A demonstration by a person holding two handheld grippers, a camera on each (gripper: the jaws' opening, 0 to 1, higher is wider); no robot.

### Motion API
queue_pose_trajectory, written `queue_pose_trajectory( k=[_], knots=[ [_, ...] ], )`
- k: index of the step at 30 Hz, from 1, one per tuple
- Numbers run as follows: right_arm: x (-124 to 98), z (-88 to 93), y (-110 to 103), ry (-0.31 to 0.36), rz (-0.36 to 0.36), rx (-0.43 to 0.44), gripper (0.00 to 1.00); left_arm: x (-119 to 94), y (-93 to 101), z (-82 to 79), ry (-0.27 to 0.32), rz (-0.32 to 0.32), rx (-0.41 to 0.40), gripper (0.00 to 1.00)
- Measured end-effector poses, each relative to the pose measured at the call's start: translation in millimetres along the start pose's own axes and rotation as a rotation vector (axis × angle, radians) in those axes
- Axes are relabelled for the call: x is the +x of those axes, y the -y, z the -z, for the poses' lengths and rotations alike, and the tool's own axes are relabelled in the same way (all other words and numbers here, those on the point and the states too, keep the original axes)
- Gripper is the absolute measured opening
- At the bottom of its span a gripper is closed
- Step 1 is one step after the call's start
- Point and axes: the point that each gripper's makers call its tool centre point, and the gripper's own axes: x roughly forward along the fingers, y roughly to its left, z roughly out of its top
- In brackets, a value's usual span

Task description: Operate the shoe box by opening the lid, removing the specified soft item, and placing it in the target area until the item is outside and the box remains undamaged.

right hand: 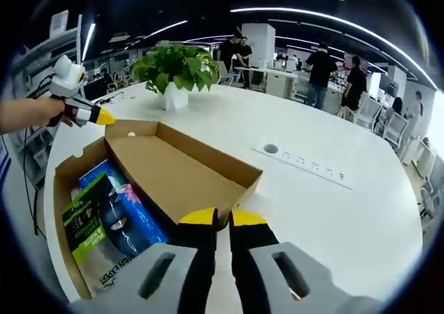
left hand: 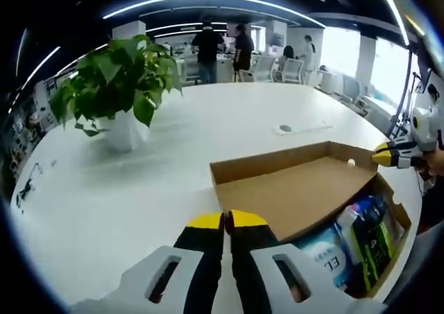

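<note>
Nearest in the left gripper view, left hand-held gripper (left hand: 228,220), yellow tips pressed together on the edge of the raised cardboard lid (left hand: 295,189) of the shoe box (left hand: 397,220). Likewise in the right gripper view: right hand-held gripper (right hand: 222,219) with tips nearly touching, pinching the lid's near edge. Under the lifted lid, inside the box, soft packets (right hand: 111,220) in blue and green wrapping, just left of the right gripper's jaws. Beyond, a white bench (right hand: 333,210) with a socket strip (right hand: 302,161), then a potted plant (right hand: 177,68). Farther back, an office with people (right hand: 320,75) standing among desks and chairs.
</note>
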Motion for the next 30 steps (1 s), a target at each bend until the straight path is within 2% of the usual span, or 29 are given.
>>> queue_pose_trajectory(
  k=[19,23,27,30],
  knots=[
    [0,-0.8,0,0.004,-0.006,0.019,0.05,-2,2.4,0.6,0.002,0.001,0.016,0.01],
    [-1,-1.1,-1,0.004,-0.017,0.02,0.06,-5,4.2,0.0,0.008,0.005,-0.003,0.01],
    [-5,-0.9,-1,0.008,-0.024,0.022,0.07,-10,9.2,-0.1,0.005,0.01,0.004,0.05],
    [-10,-1.1,-5,0.013,-0.034,0.005,0.09,-13,7.7,-4.2,0.024,0.011,0.017,0.09]
  ],
)
